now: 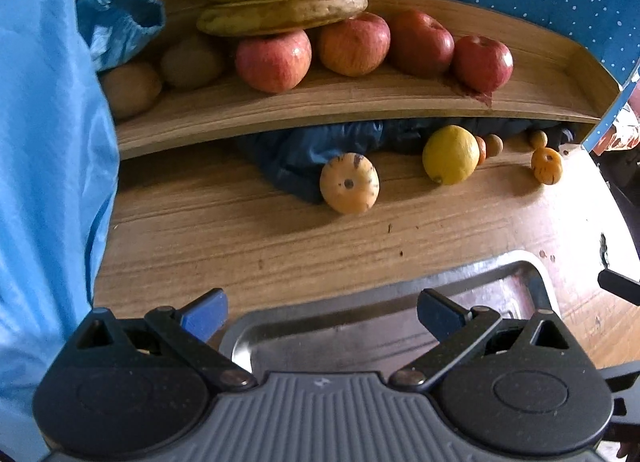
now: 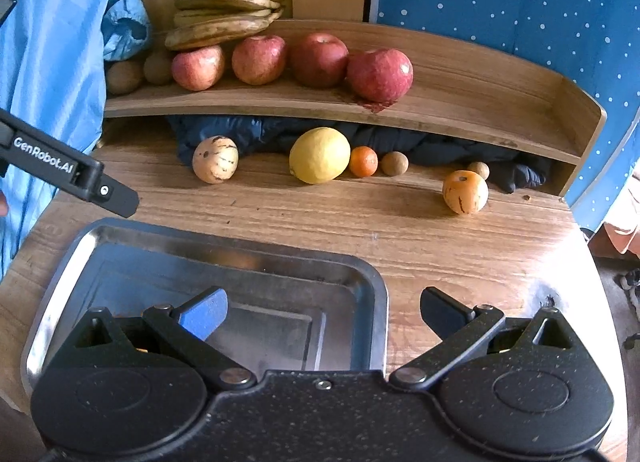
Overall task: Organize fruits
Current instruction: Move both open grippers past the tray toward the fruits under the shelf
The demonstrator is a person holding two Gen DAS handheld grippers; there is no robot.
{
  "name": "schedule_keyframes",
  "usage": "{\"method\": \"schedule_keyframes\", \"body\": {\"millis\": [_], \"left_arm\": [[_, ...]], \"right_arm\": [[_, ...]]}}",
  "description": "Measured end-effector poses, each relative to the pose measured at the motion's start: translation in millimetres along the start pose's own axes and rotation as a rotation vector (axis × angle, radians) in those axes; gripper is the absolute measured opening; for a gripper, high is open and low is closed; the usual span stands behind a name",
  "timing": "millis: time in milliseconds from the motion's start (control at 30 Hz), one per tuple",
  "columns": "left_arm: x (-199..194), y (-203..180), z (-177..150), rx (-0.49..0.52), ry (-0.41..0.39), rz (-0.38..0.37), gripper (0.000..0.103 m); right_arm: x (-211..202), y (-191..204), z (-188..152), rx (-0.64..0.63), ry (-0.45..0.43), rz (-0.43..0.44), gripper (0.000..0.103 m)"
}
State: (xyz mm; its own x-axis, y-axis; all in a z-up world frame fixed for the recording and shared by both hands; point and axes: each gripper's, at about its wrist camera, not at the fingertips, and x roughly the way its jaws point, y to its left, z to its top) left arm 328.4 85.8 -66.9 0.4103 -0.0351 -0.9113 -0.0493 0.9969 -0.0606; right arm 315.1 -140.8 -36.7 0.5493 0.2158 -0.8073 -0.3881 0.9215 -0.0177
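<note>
Two grippers, both with jaws spread wide and nothing between them: my left gripper [image 1: 322, 312] hangs over the near-left corner of the steel tray [image 2: 64, 258], my right gripper [image 2: 324, 312] over the tray's right rim. The tray looks bare of fruit from both wrist views.

The loose fruit lies on the wooden table [image 2: 360, 229] just in front of the shelf [image 2: 480, 101]: a striped pale melon [image 2: 215, 159] at the left, a lemon [image 2: 320, 155] in the middle, a small orange [image 2: 363, 161] just beside it with a little brown fruit [image 2: 394, 163] next along, and a second striped melon [image 2: 465, 191] to the right with another small brown fruit behind it. Up on the shelf sit four apples [image 2: 319, 59] in a row, bananas [image 2: 228, 7] stacked behind them and two kiwis [image 2: 124, 77] at the far left.

I judge the job is barely begun, and the sensible first step is picking a loose fruit for the tray. I would send the right gripper to the right-hand melon, since it stands apart from its neighbours. I would come in low and level, centre the widest part between the fingers and close gently; round fruit will roll away if one finger touches first. The lemon is riskier, with the orange nearly touching it.
</note>
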Motion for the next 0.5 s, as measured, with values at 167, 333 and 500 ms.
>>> {"method": "schedule_keyframes", "body": {"millis": [167, 333, 500], "left_arm": [[15.3, 0.6, 11.2, -0.007, -0.003, 0.004, 0.102], [31.9, -0.3, 23.5, -0.005, -0.005, 0.000, 0.102], [48.5, -1.4, 37.4, -0.010, -0.005, -0.035, 0.102]], "right_arm": [[7.6, -0.7, 4.9, 0.015, 0.004, -0.016, 0.102], [20.0, -3.4, 13.2, 0.027, 0.014, -0.043, 0.102], [36.8, -4.6, 23.4, 0.028, 0.029, -0.066, 0.102]]}}
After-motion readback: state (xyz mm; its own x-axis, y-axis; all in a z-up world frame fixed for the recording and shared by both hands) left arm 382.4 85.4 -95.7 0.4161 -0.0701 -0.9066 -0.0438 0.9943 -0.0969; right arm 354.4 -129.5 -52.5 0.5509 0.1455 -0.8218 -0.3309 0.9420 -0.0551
